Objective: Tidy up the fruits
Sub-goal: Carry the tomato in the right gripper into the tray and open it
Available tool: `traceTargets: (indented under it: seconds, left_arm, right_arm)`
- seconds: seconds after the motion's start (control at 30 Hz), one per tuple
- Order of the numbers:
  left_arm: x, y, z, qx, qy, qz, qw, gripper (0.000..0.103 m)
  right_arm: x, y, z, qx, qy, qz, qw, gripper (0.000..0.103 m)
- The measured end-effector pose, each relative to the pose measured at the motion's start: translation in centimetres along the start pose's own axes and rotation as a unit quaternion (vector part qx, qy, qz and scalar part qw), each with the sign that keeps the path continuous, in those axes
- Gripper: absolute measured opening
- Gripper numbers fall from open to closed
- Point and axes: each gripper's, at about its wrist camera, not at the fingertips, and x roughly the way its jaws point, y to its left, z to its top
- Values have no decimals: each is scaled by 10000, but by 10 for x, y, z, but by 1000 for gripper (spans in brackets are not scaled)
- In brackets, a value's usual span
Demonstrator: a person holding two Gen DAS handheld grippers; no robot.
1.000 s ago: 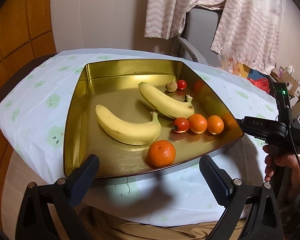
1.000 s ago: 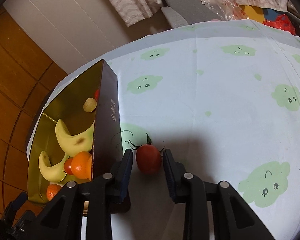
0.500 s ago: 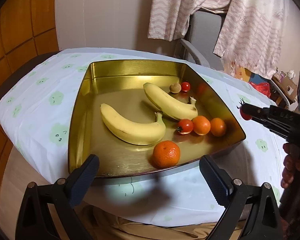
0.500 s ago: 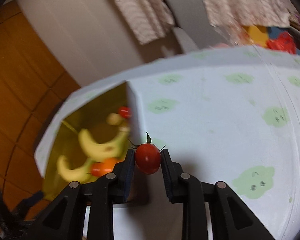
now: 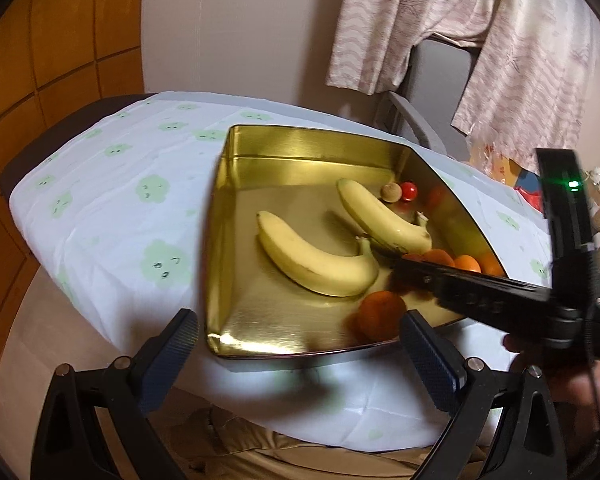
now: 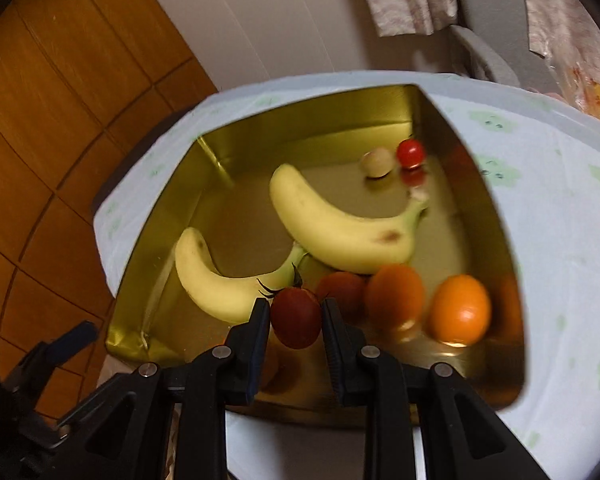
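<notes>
A gold tray [image 5: 220,216] [image 6: 156,240] on the table holds two bananas [image 5: 312,256] [image 6: 340,224], several oranges [image 6: 458,308] [image 5: 380,312], a small red tomato [image 6: 411,152] [image 5: 409,190] and a pale round fruit [image 6: 376,162]. My right gripper [image 6: 296,314] is shut on a dark red tomato [image 6: 296,320] and hangs over the tray's near part, beside another tomato [image 6: 340,288]. In the left wrist view the right gripper [image 5: 404,268] reaches in from the right above the oranges. My left gripper [image 5: 296,348] stands open at the tray's near edge with nothing between its fingers.
A white tablecloth [image 5: 120,208] with green cloud faces covers the table. Behind it stand a grey chair [image 5: 432,92] and hanging pink clothes [image 5: 520,48]. Wood panelling [image 6: 60,120] lines the left wall. A hand [image 5: 572,384] holds the right gripper.
My right gripper has lifted the tomato off the cloth and carried it left over the tray's wall, above the fruit. The left gripper has shifted a little to the left and stays open.
</notes>
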Motion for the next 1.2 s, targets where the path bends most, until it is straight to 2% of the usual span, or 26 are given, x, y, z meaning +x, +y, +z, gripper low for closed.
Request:
traceTargets:
  seconds: [0.17, 0.37, 0.5, 0.73, 1.03, 1.2]
  left_arm:
    - [1, 8, -1, -101, 27, 30, 9999, 102]
    - [3, 11, -3, -159, 87, 43, 9998, 103]
    - [4, 7, -6, -103, 126, 142, 9998, 103]
    - [1, 5, -3, -62, 40, 338, 9994, 103]
    - [-6, 4, -2, 78, -109, 689, 9975, 103]
    - [-10, 2, 0, 174, -262, 925, 9952, 103]
  right_arm:
    - [12, 7, 6, -46, 18, -44, 10000, 27]
    - [-10, -3, 1, 192, -335, -101, 9992, 30]
    - [-19, -8, -6, 291, -421, -209, 9985, 31]
    - [-18, 2, -11, -13, -188, -412, 9990, 31]
    - [15, 15, -3, -346, 339, -794, 9957, 31]
    - [25, 16, 3, -307, 237, -791, 9961, 31]
